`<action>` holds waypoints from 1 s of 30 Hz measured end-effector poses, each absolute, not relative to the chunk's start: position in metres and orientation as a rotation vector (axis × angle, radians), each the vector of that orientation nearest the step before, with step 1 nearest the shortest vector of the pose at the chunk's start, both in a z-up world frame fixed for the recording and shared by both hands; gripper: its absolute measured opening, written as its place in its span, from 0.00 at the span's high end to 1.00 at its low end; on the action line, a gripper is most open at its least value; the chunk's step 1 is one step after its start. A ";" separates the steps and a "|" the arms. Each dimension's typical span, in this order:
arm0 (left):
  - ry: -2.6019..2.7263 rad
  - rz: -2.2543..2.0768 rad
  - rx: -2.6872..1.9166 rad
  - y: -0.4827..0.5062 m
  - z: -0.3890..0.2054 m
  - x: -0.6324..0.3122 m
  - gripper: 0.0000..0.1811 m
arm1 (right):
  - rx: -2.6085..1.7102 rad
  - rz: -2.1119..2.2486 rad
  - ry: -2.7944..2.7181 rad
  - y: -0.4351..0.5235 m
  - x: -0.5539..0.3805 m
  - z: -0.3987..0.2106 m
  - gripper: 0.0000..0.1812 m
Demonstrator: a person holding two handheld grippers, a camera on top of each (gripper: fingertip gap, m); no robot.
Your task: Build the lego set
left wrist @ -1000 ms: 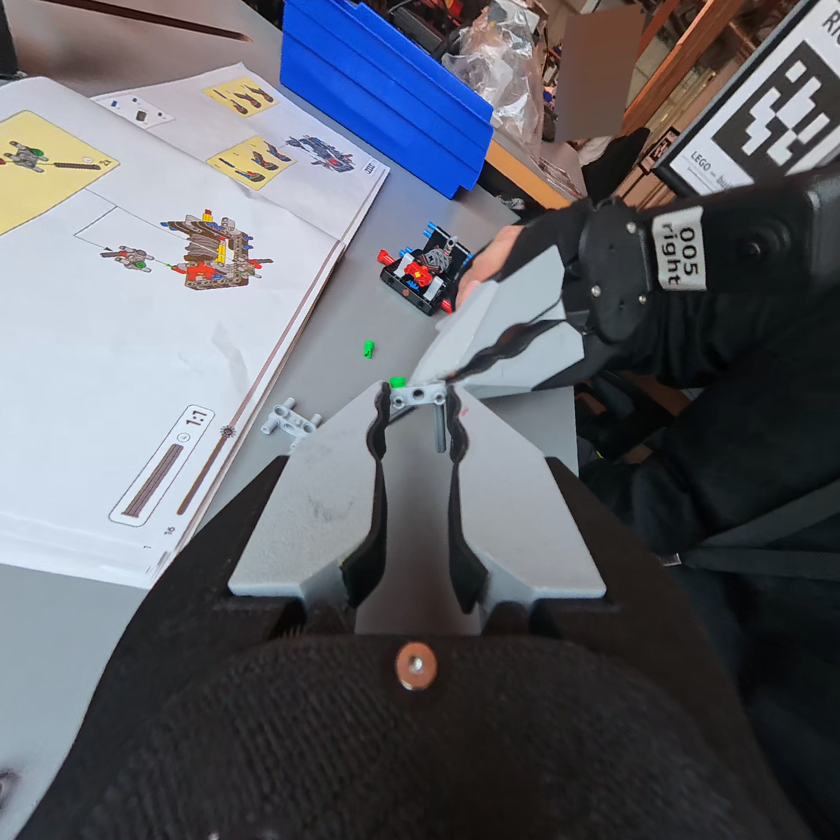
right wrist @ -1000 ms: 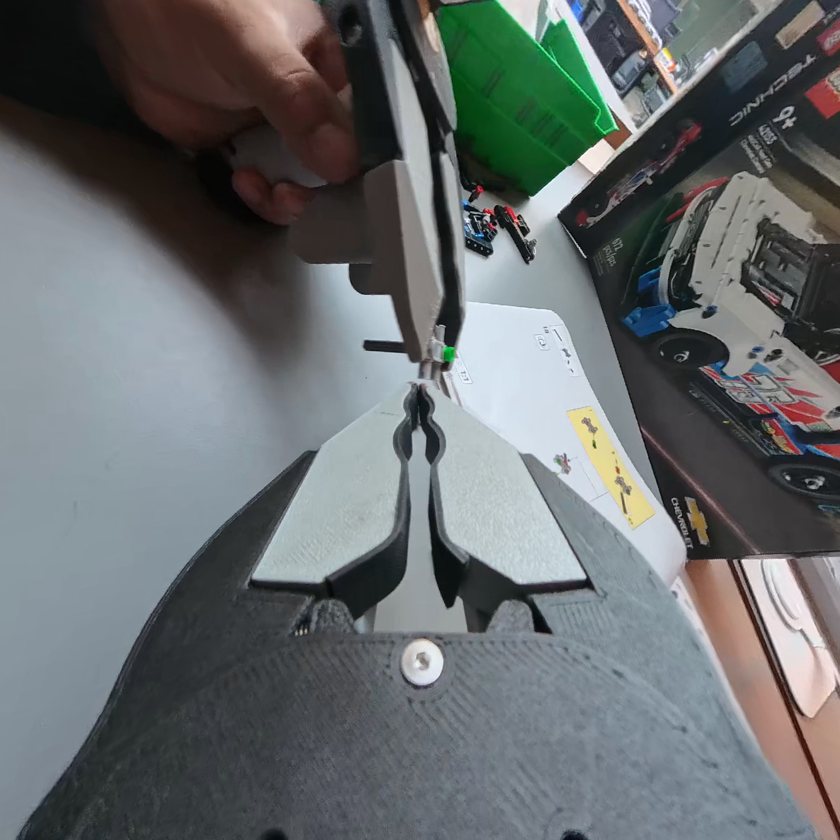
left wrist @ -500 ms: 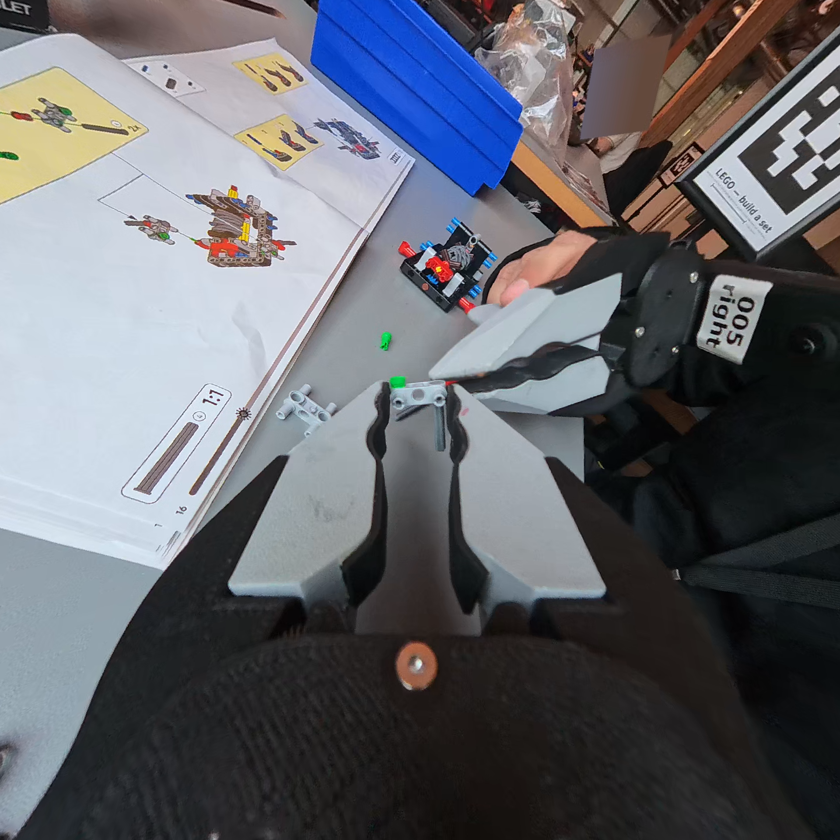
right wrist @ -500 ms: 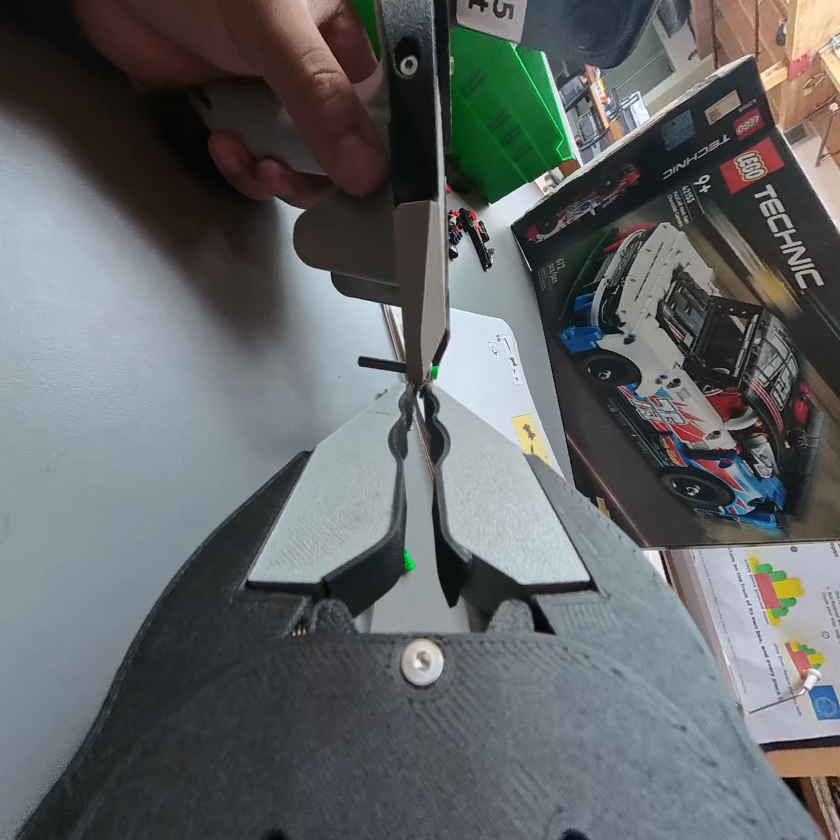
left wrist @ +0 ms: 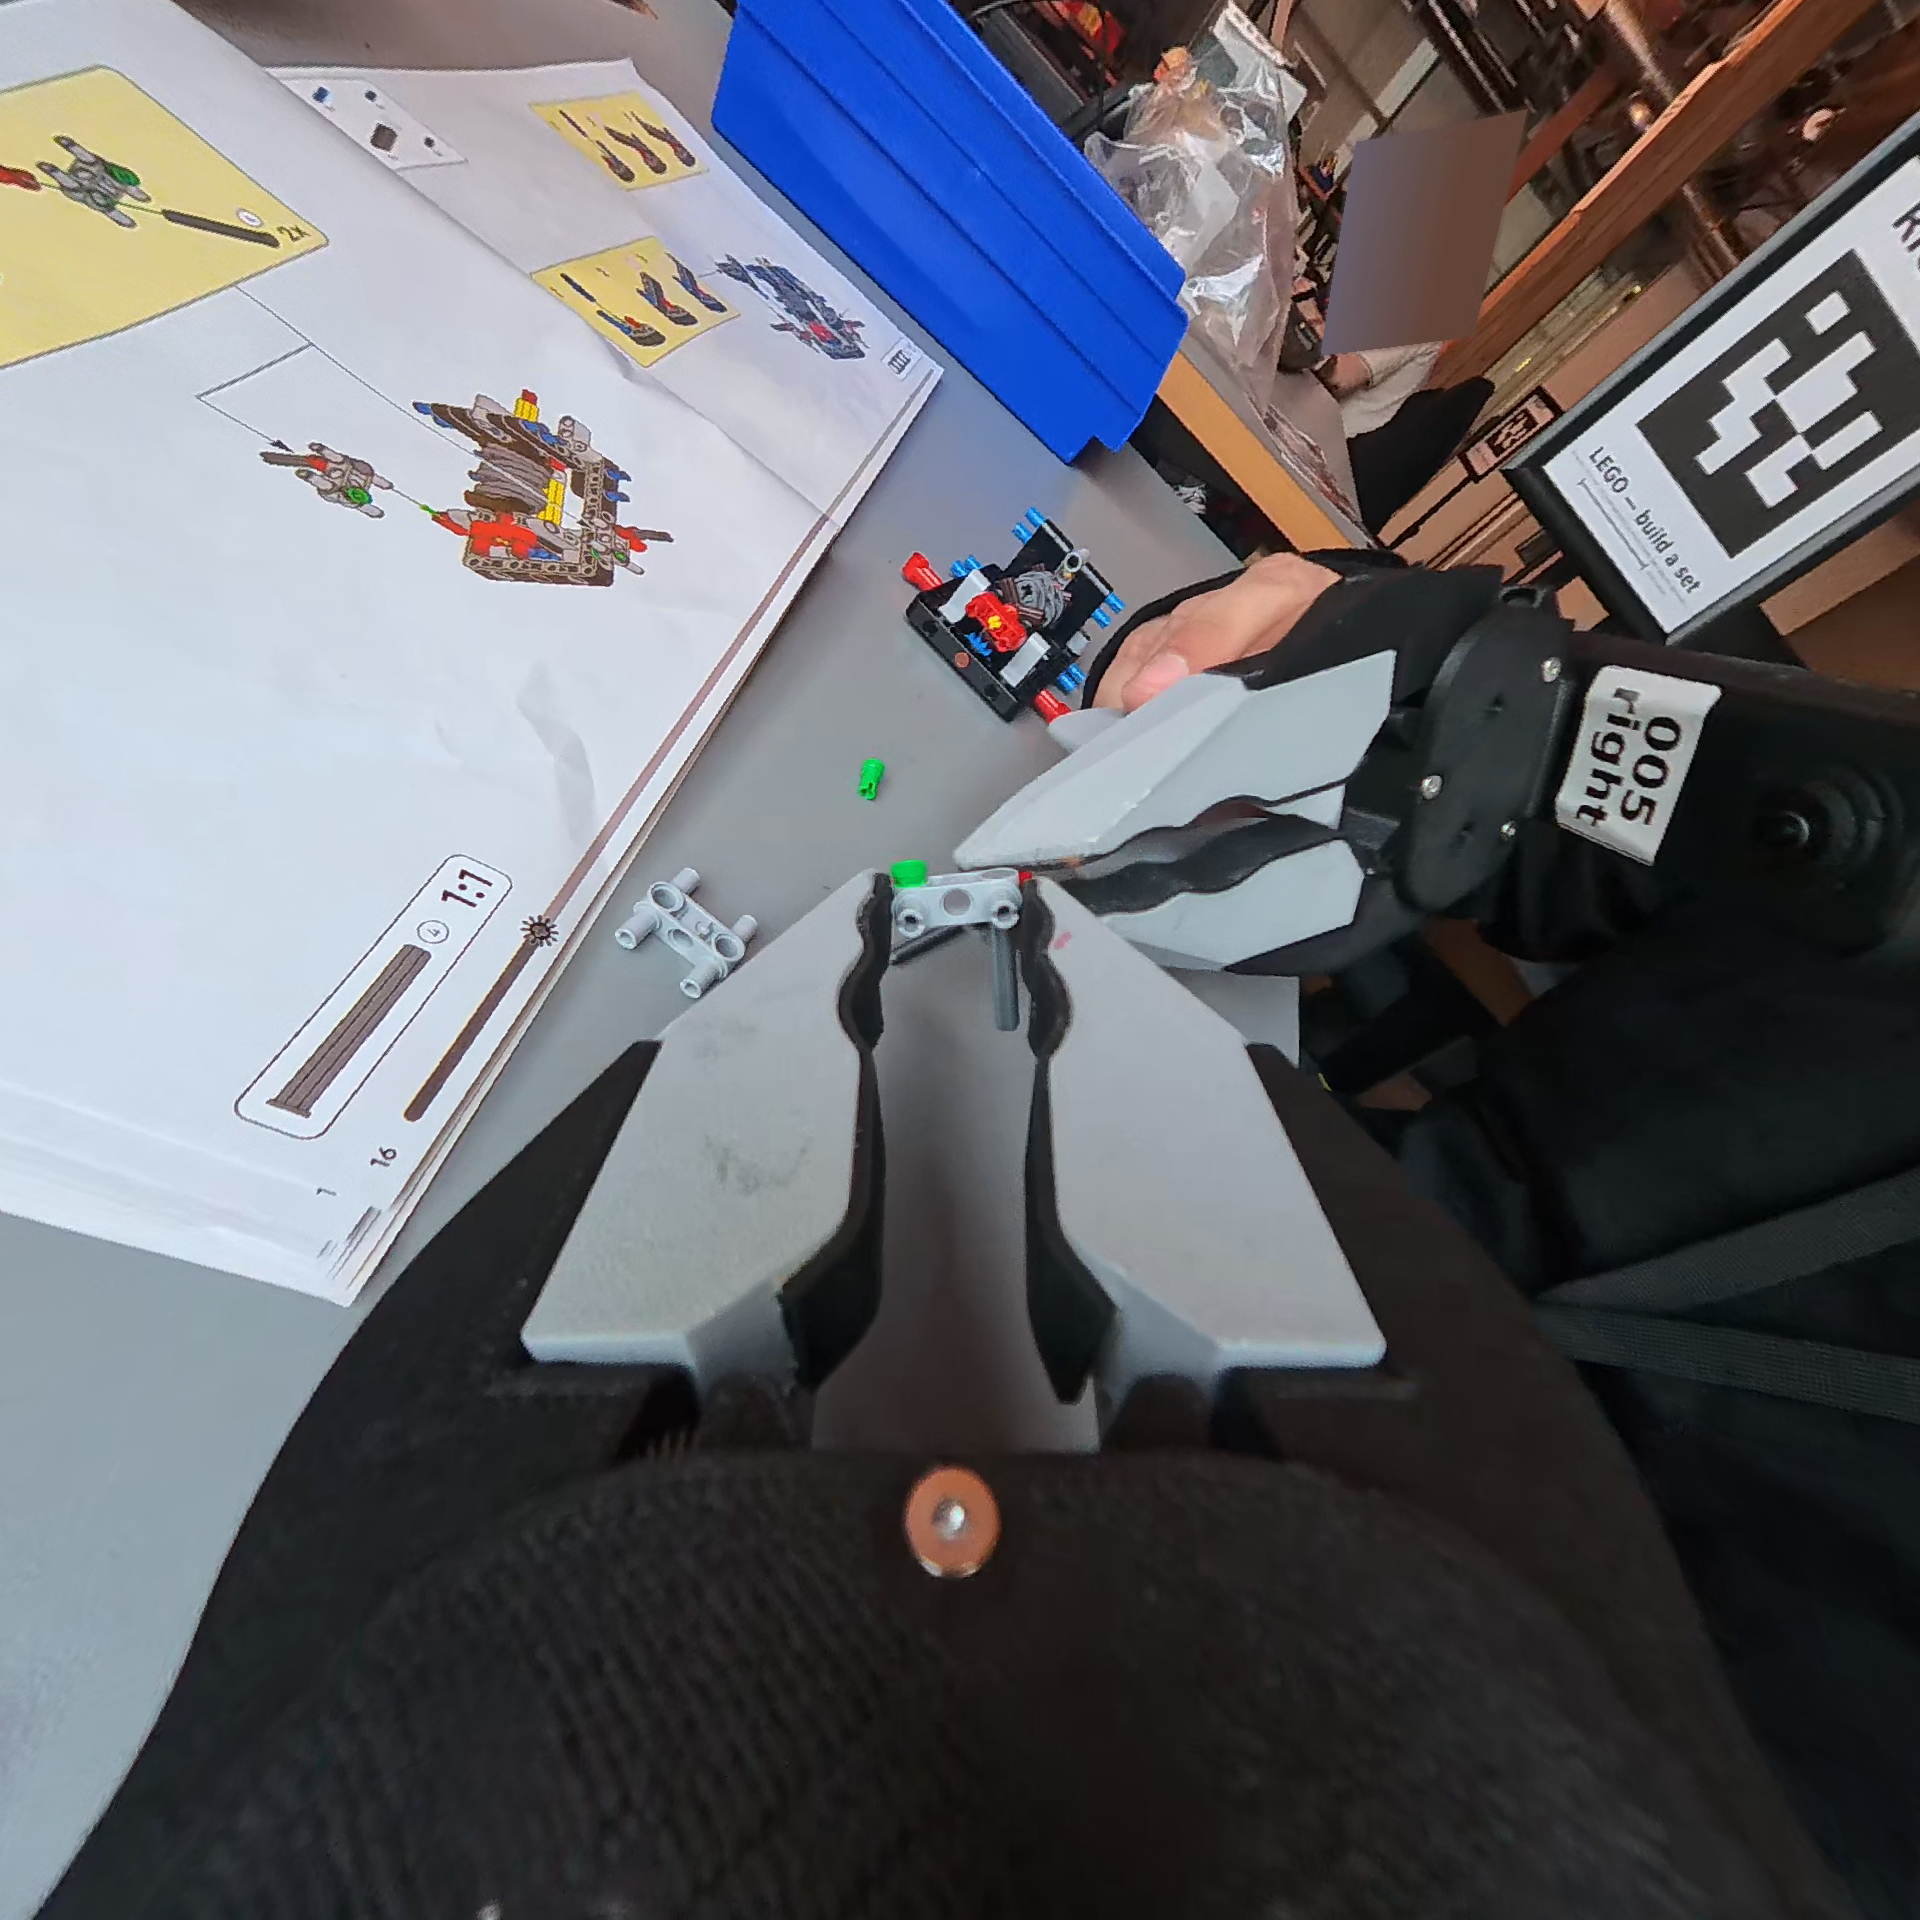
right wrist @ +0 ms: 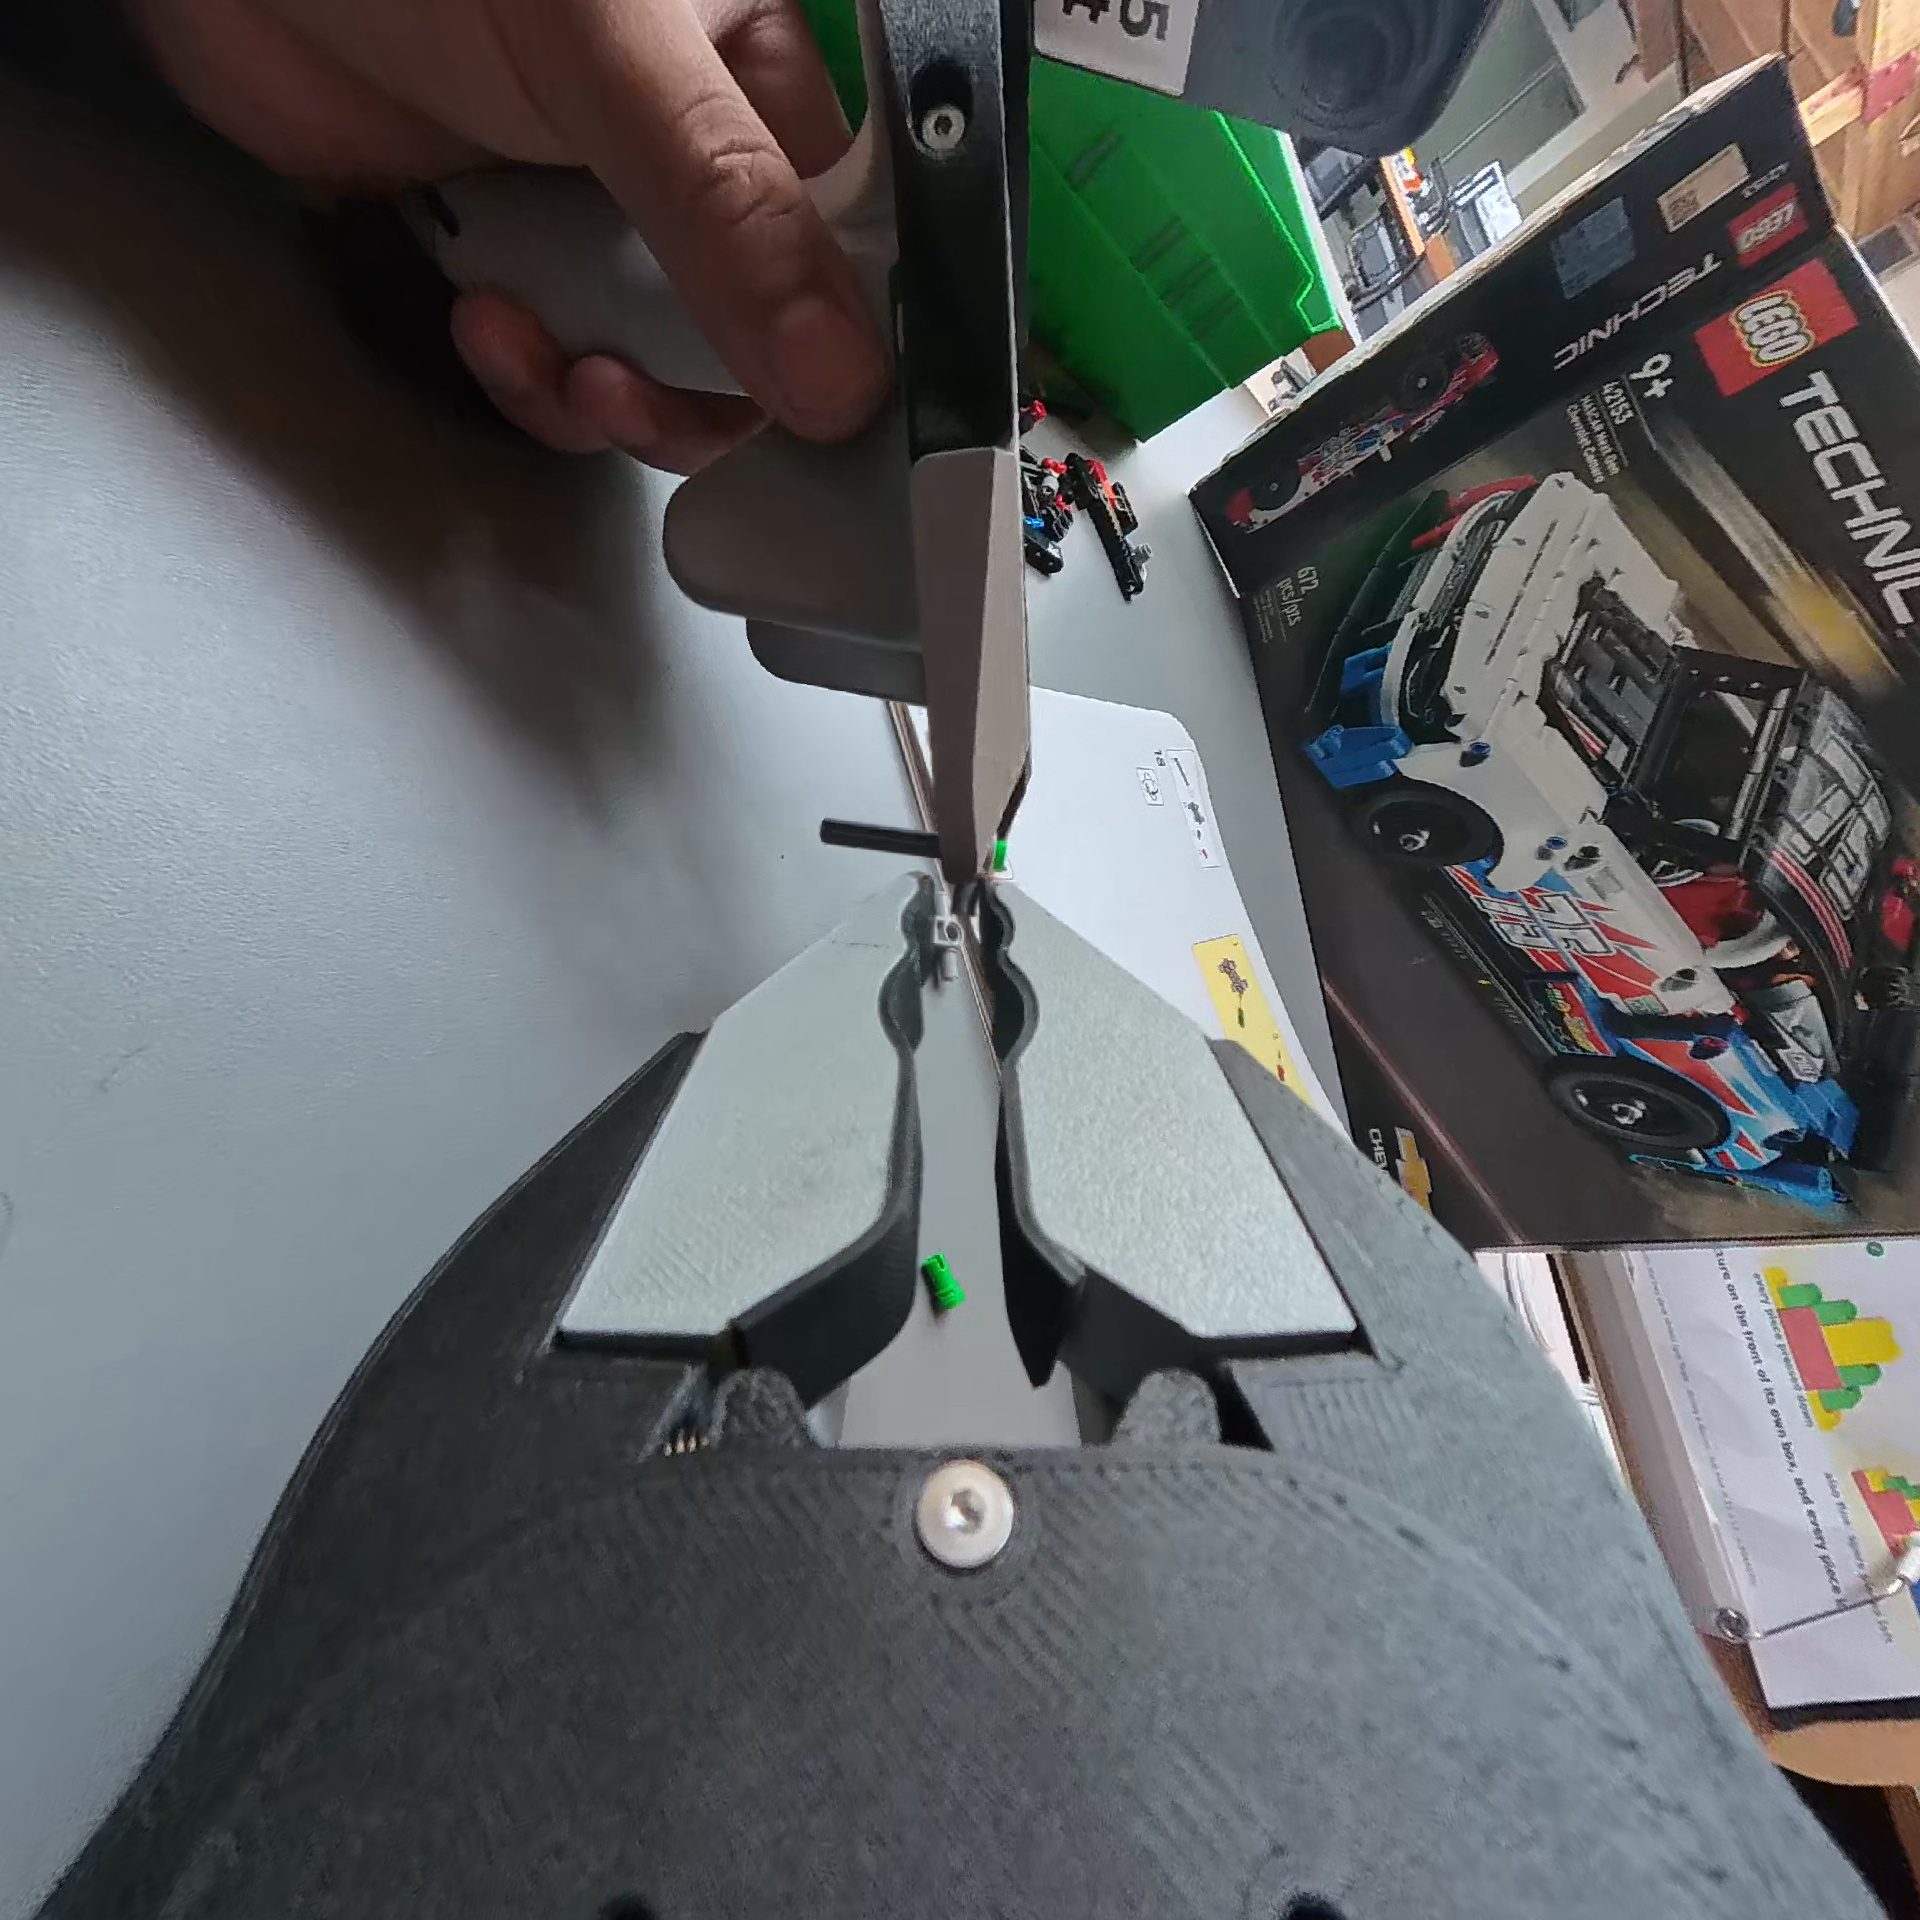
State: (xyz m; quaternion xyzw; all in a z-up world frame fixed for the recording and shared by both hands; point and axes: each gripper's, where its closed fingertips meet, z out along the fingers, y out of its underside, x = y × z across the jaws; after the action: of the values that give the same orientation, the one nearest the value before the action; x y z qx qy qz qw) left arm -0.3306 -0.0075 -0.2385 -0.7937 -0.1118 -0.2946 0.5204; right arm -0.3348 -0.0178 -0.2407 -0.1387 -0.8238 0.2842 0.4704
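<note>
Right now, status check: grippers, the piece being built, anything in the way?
Left gripper shut on small grey assembly. Right gripper tips at its end, grip unclear. Loose green pin, grey connector on table nearby, not blocking.

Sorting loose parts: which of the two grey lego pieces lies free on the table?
The grey connector beside the instruction booklet lies free; the grey beam is clamped in the left hand-held gripper.

Left gripper (left wrist: 951,899): 2 grey wedge fingers, black wavy pads, black textured housing, 1 copper-toned screw. Right gripper (right wrist: 961,904): same build, silver screw, white label on body. Black sleeve (left wrist: 1683,1101).
</note>
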 end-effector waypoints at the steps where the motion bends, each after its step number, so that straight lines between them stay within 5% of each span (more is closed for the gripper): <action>1: -0.264 -0.705 -1.903 -0.007 -0.238 -0.330 0.88 | -0.341 0.691 -2.013 -0.017 -0.335 -0.240 0.98; 16: 0.021 -0.484 -1.845 -0.021 -0.212 -0.324 0.85 | -0.467 1.350 -2.048 -0.024 -0.318 -0.210 0.99; 30: 0.092 -0.400 -1.773 -0.025 -0.197 -0.318 0.97 | -0.511 1.460 -2.049 -0.025 -0.316 -0.206 0.99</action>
State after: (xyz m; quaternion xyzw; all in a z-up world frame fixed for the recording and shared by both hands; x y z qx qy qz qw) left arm -0.3182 -0.0246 -0.1969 -0.7692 0.0399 -0.1737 0.6136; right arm -0.3162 -0.0250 -0.2058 -0.1907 -0.7653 0.5456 0.2833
